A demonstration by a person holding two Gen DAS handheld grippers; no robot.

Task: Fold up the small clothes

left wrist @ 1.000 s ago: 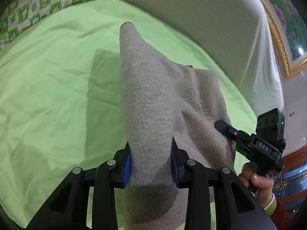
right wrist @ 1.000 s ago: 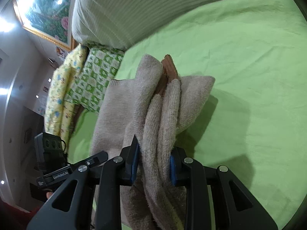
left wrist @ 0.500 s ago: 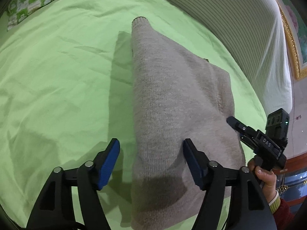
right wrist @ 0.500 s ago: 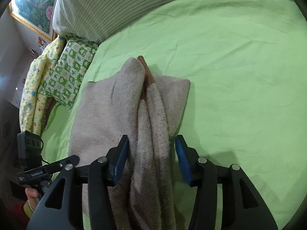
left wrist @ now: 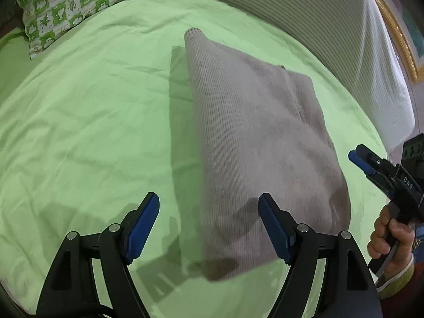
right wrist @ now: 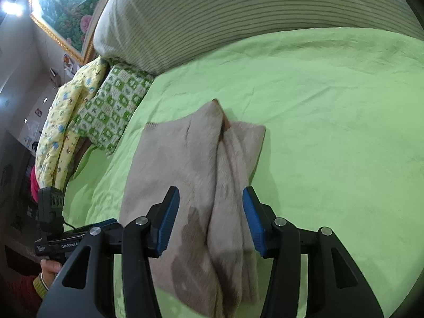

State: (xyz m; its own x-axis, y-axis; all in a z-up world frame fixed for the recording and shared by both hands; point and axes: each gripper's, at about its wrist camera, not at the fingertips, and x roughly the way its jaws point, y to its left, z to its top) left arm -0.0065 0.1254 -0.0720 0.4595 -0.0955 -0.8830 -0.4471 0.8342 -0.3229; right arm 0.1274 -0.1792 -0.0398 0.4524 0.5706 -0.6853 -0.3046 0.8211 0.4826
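Observation:
A beige knit sweater [left wrist: 254,137] lies folded on the green bed sheet [left wrist: 87,122]. My left gripper [left wrist: 209,222] is open and empty, raised over the sweater's near left edge. In the right wrist view the sweater [right wrist: 190,185] shows bunched folds down its right side and a brown patch at the far end. My right gripper [right wrist: 210,217] is open and empty, hovering over the sweater's near end. The right gripper also shows in the left wrist view [left wrist: 384,172], and the left gripper in the right wrist view [right wrist: 79,238].
A striped grey quilt [left wrist: 304,21] lies along the far side of the bed. A green-and-white patterned pillow [right wrist: 111,106] and a yellow printed blanket [right wrist: 63,127] lie at the bed's end. A framed picture [right wrist: 69,8] hangs on the wall.
Both grippers opened and let go of the sweater, then drew back and up. The sweater dropped flat onto the sheet.

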